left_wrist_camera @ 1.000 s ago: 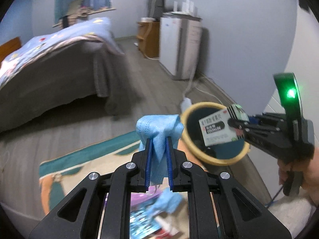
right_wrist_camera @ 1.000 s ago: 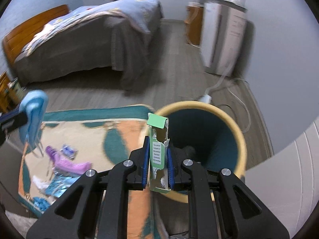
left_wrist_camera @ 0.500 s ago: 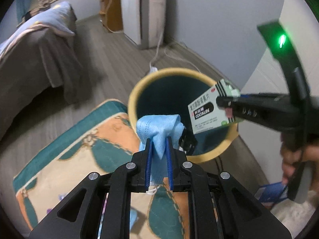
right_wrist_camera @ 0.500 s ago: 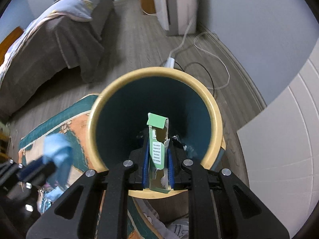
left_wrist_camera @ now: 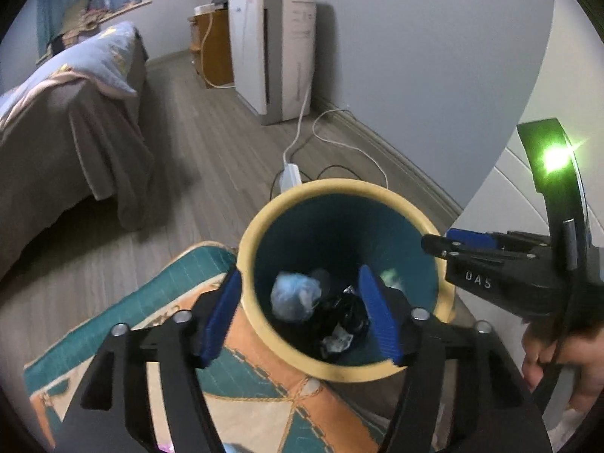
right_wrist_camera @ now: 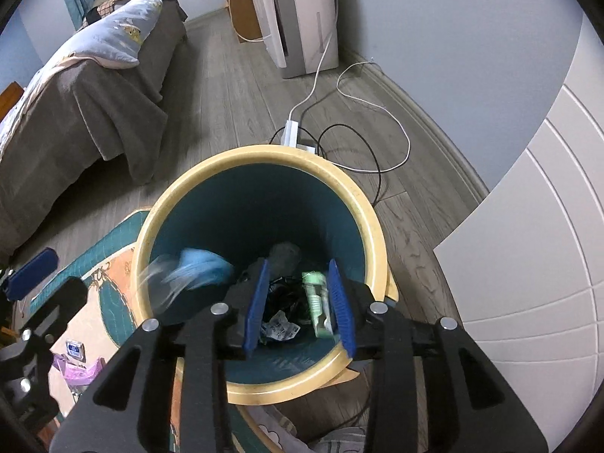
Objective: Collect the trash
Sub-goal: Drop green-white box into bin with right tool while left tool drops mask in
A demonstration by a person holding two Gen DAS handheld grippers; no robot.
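Observation:
A round bin with a tan rim (left_wrist_camera: 264, 207) (right_wrist_camera: 241, 158) and teal inside stands on the floor. My left gripper (left_wrist_camera: 302, 309) is open and empty above the bin's near rim. A blue face mask (left_wrist_camera: 294, 294) (right_wrist_camera: 196, 268) is inside the bin, blurred in the right wrist view. My right gripper (right_wrist_camera: 298, 298) is open over the bin. A green and white medicine box (right_wrist_camera: 317, 302) is inside the bin between its fingers, with black and white wrappers (right_wrist_camera: 281, 324) on the bottom. The right gripper also shows at the right in the left wrist view (left_wrist_camera: 453, 241).
A patterned rug (left_wrist_camera: 113, 324) lies left of the bin, with purple and blue litter (right_wrist_camera: 75, 362) on it. A power strip and cables (right_wrist_camera: 294, 132) lie behind the bin. A bed (right_wrist_camera: 75, 87) is at left, a white appliance (left_wrist_camera: 271, 56) by the wall.
Both grippers opened over the bin. The blue mask left my left gripper and the medicine box left my right one; both are now inside the bin.

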